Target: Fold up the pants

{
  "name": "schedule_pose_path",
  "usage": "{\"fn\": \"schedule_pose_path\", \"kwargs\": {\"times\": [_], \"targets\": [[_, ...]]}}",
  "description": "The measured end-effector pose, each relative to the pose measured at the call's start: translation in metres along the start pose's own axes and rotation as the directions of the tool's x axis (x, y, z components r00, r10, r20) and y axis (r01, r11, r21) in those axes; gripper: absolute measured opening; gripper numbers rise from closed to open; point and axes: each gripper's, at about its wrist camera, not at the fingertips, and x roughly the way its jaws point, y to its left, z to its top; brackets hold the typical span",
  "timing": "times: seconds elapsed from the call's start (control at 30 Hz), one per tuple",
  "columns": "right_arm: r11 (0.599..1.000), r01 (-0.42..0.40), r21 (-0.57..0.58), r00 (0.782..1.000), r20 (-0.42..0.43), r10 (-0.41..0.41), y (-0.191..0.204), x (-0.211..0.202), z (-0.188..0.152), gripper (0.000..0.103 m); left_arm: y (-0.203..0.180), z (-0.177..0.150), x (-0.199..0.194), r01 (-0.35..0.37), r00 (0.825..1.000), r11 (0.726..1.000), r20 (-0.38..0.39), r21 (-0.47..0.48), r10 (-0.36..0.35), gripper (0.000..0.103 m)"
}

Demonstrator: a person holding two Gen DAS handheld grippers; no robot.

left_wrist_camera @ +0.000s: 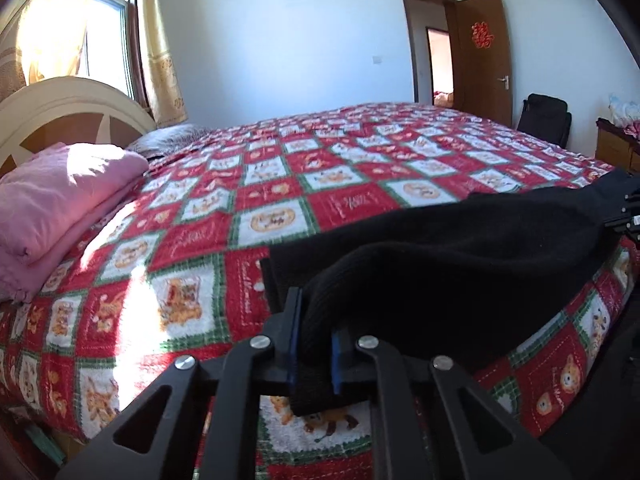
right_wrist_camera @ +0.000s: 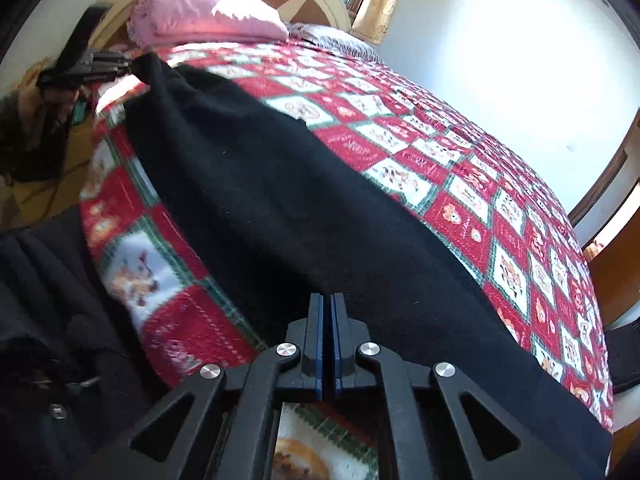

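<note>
Black pants (left_wrist_camera: 460,256) stretched along bed (left_wrist_camera: 280,184) edge, lower frame; left gripper (left_wrist_camera: 314,344) and right gripper (right_wrist_camera: 329,344) jaws clamp opposite ends, likely tensioning for folding.

A wide bed (left_wrist_camera: 280,184) fills most of the room, covered by a red, white and green checked blanket (left_wrist_camera: 192,248) printed with small animal motifs. At its head stands a cream and brown arched headboard (left_wrist_camera: 60,116), with a folded pink quilt (left_wrist_camera: 60,192) resting against it. Strong sunlight pours through the window (left_wrist_camera: 106,36) behind, flanked by gold patterned curtains (left_wrist_camera: 162,64). The walls are pale blue-white. A brown wooden door (left_wrist_camera: 486,52) stands open, bearing a red paper decoration (left_wrist_camera: 482,35). Beside it sits what may be a black chair (left_wrist_camera: 544,118), near a wooden cabinet (left_wrist_camera: 618,148).
</note>
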Motion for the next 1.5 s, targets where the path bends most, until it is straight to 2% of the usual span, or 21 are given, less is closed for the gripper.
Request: {"fn": "schedule_pose_path", "kwargs": {"times": [0.1,0.23,0.27,0.3,0.33,0.4,0.43,0.47,0.53,0.57,0.7,0.8,0.87,0.93,1.07,1.17,1.37,1.4,1.43,1.5], "targets": [[1.000,-0.014,-0.009,1.000,-0.016,0.014,0.005,-0.002,-0.005,0.003,0.004,-0.008,0.001,0.020,1.000,1.000,-0.017,0.005,-0.019,0.014],[0.999,-0.029,-0.032,0.996,-0.084,0.026,0.019,0.019,-0.018,0.003,0.002,-0.030,0.019,0.007,0.998,1.000,-0.068,0.023,-0.005,0.016],[0.999,-0.031,-0.044,0.994,-0.105,0.027,0.021,0.025,-0.019,0.004,0.003,-0.034,0.020,0.022,0.998,1.000,-0.062,0.015,-0.021,0.017],[0.998,-0.026,-0.062,0.994,-0.109,0.019,0.024,0.027,-0.019,0.004,0.005,-0.036,0.018,0.021,0.998,1.000,-0.051,0.009,-0.021,0.023],[0.997,-0.020,-0.069,0.995,-0.100,0.013,0.025,0.025,-0.018,0.004,0.007,-0.036,0.016,0.010,0.999,1.000,-0.051,0.009,-0.009,0.035],[0.998,-0.038,-0.051,0.994,-0.103,0.032,0.021,0.021,-0.015,0.006,0.015,-0.037,0.011,-0.026,0.998,0.999,-0.055,0.021,0.027,0.052],[0.998,-0.054,-0.039,0.993,-0.104,0.049,0.018,0.019,-0.014,0.012,0.020,-0.038,0.009,-0.051,0.997,0.998,-0.052,0.025,0.052,0.059],[0.997,-0.066,-0.027,0.993,-0.100,0.063,0.015,0.016,-0.014,0.025,0.028,-0.040,0.005,-0.067,0.996,0.998,-0.053,0.018,0.068,0.060],[0.996,-0.089,0.001,0.992,-0.085,0.089,0.007,0.009,-0.013,0.041,0.040,-0.044,0.001,-0.088,0.994,0.996,-0.061,0.003,0.088,0.061],[0.994,-0.107,0.020,0.991,-0.075,0.108,0.003,0.006,-0.012,0.041,0.047,-0.047,-0.002,-0.115,0.991,0.993,-0.067,-0.001,0.115,0.061],[0.980,-0.176,0.097,0.984,-0.009,0.178,-0.015,-0.013,-0.001,0.041,0.076,-0.059,-0.012,-0.169,0.982,0.984,-0.098,-0.057,0.163,0.061],[0.964,-0.215,0.156,0.977,0.045,0.210,-0.027,-0.015,0.020,0.041,0.079,-0.054,-0.020,-0.150,0.988,0.983,-0.063,-0.103,0.144,0.061],[0.955,-0.223,0.198,0.975,0.069,0.213,-0.034,-0.008,0.037,0.041,0.073,-0.041,-0.020,-0.105,0.994,0.984,-0.028,-0.144,0.102,0.061],[0.928,-0.258,0.267,0.966,0.093,0.241,-0.042,0.008,0.062,0.041,0.065,-0.025,-0.011,-0.041,0.999,0.982,-0.003,-0.185,0.041,0.061],[0.885,-0.309,0.348,0.951,0.136,0.278,-0.047,0.040,0.107,0.041,0.032,0.005,0.013,0.023,1.000,0.988,0.024,-0.152,-0.019,0.061],[0.839,-0.355,0.412,0.935,0.139,0.327,-0.048,0.071,0.132,0.041,0.008,0.018,0.033,0.028,1.000,0.994,0.010,-0.110,-0.027,0.061],[0.779,-0.390,0.492,0.904,0.041,0.426,-0.032,0.138,0.151,0.040,-0.011,0.016,0.058,0.004,1.000,0.998,-0.029,-0.055,-0.006,0.061],[0.766,-0.394,0.508,0.894,0.017,0.449,-0.029,0.148,0.151,0.034,-0.010,0.014,0.058,0.003,1.000,0.998,-0.030,-0.059,-0.005,0.061],[0.756,-0.396,0.522,0.887,0.005,0.462,-0.027,0.155,0.150,0.006,-0.009,0.013,0.059,0.002,1.000,0.998,-0.031,-0.061,-0.004,0.061],[0.749,-0.389,0.536,0.893,0.019,0.450,-0.030,0.153,0.152,0.004,-0.006,0.013,0.056,-0.006,1.000,0.998,-0.023,-0.066,0.005,0.063]]}}
